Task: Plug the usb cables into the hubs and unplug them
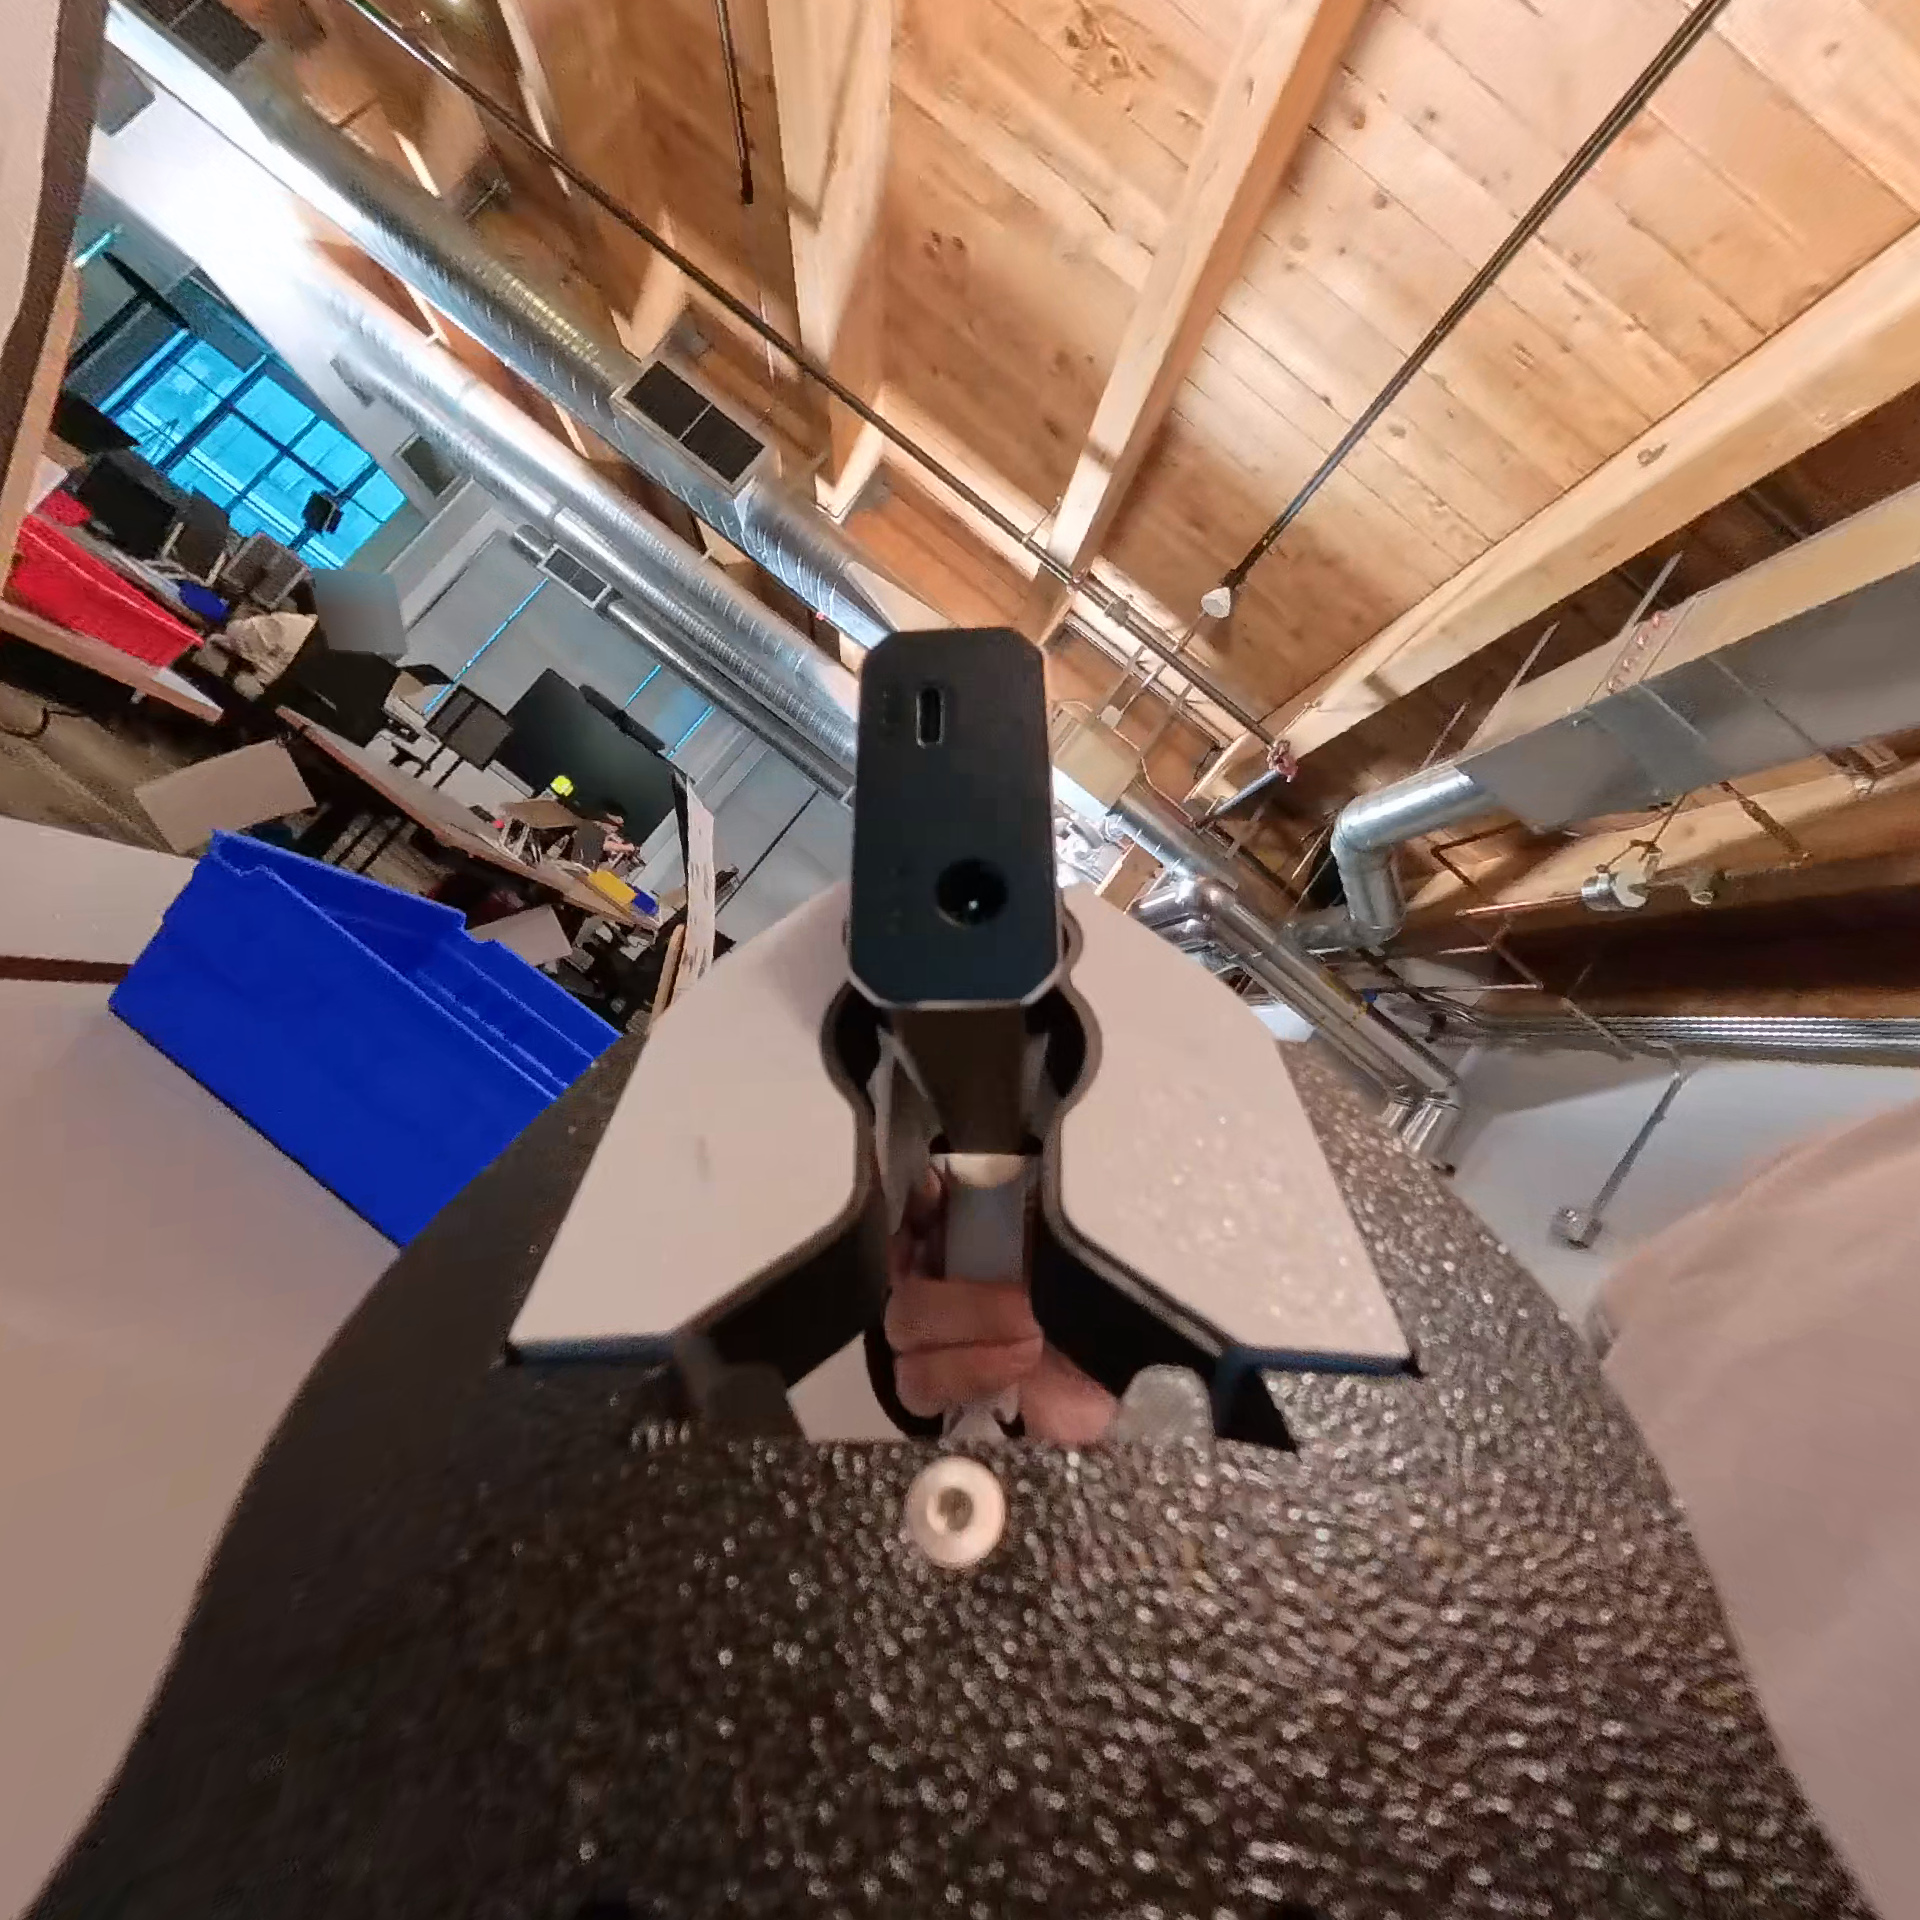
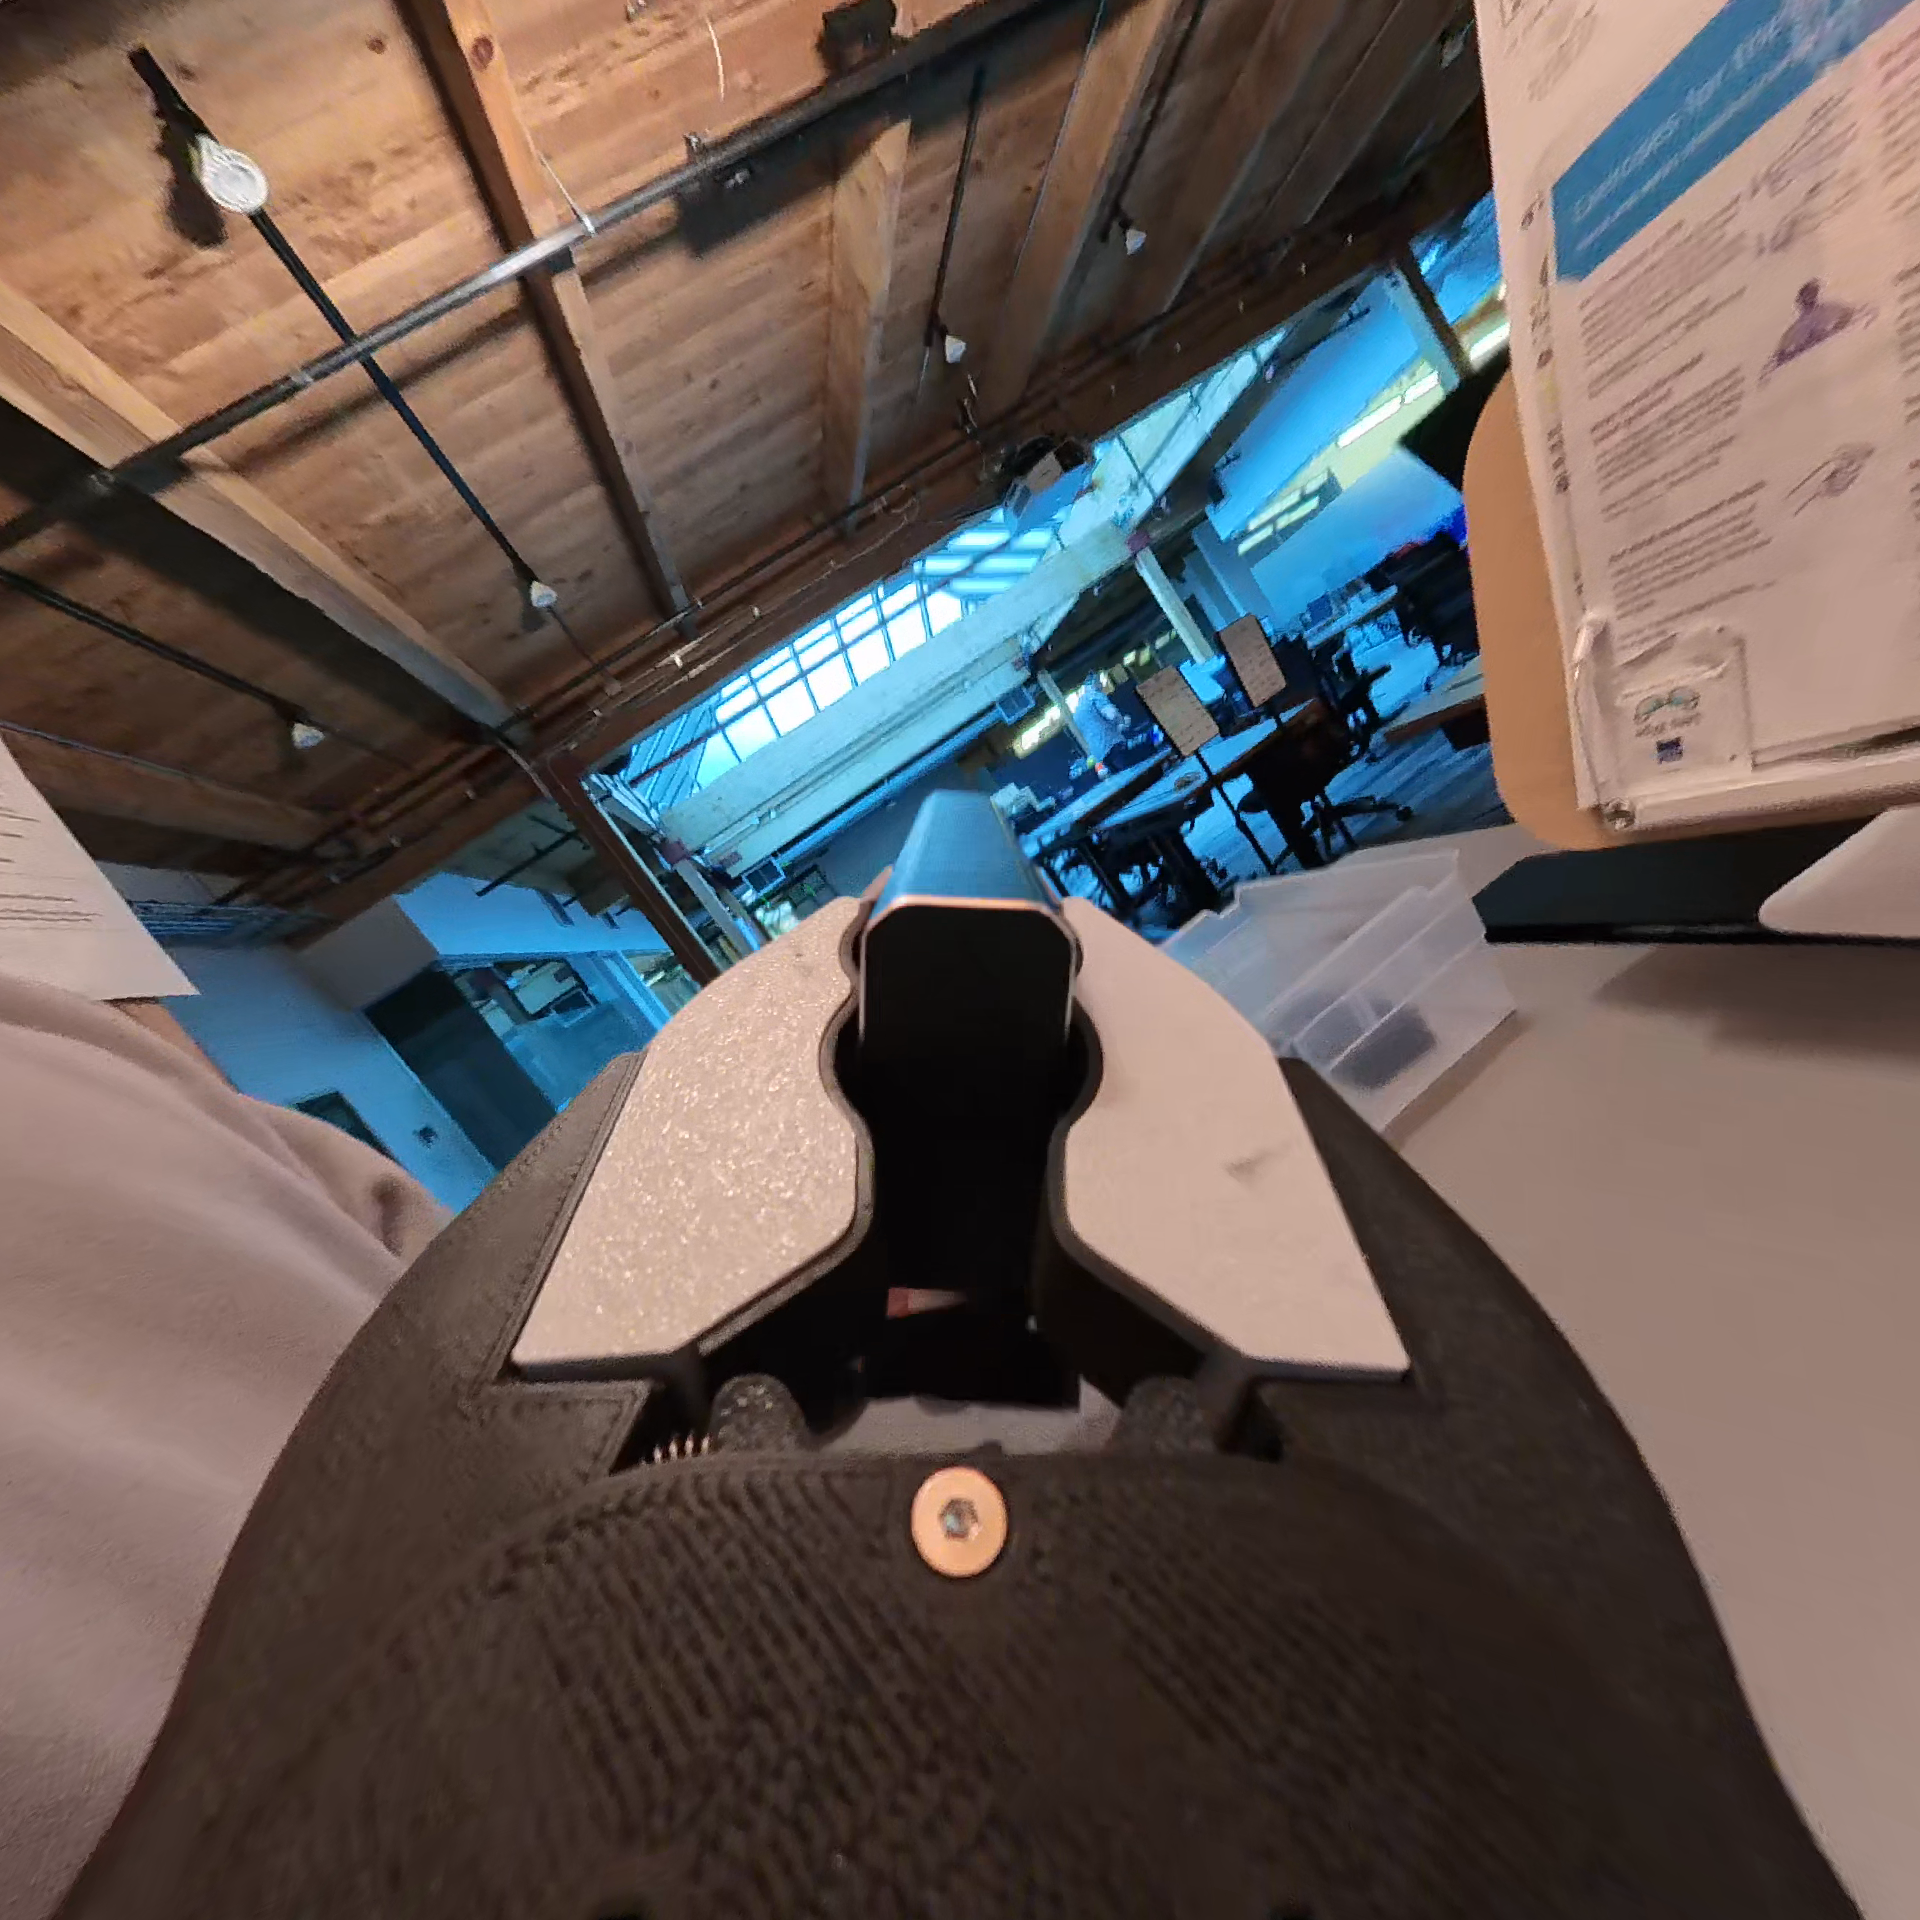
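So both cameras are tilted up at the wooden ceiling, and not much tabletop is shown. In the left wrist view, the left gripper (image 1: 951,935) is clamped tight on a dark hub (image 1: 948,821) at the centre of the frame, held end-on so only its end face is seen: a small oval port up top and a round socket below. The rest of its body is hidden between the fingers (image 1: 717,1132). A bit of skin can be made out through the gap underneath. A blue bin (image 1: 353,1049) is parked at the left, partly cut off by the gripper body.

In the right wrist view, the right gripper (image 2: 961,935) is closed on a second hub (image 2: 961,894), again end-on in the centre; its near face is in shadow, so no ports can be picked out. A clear plastic container (image 2: 1351,966) is sat to the right, contents murky. Printed sheets (image 2: 1714,416) are hung at the upper right, text too blurred to read. No USB cables can be spotted in either view.
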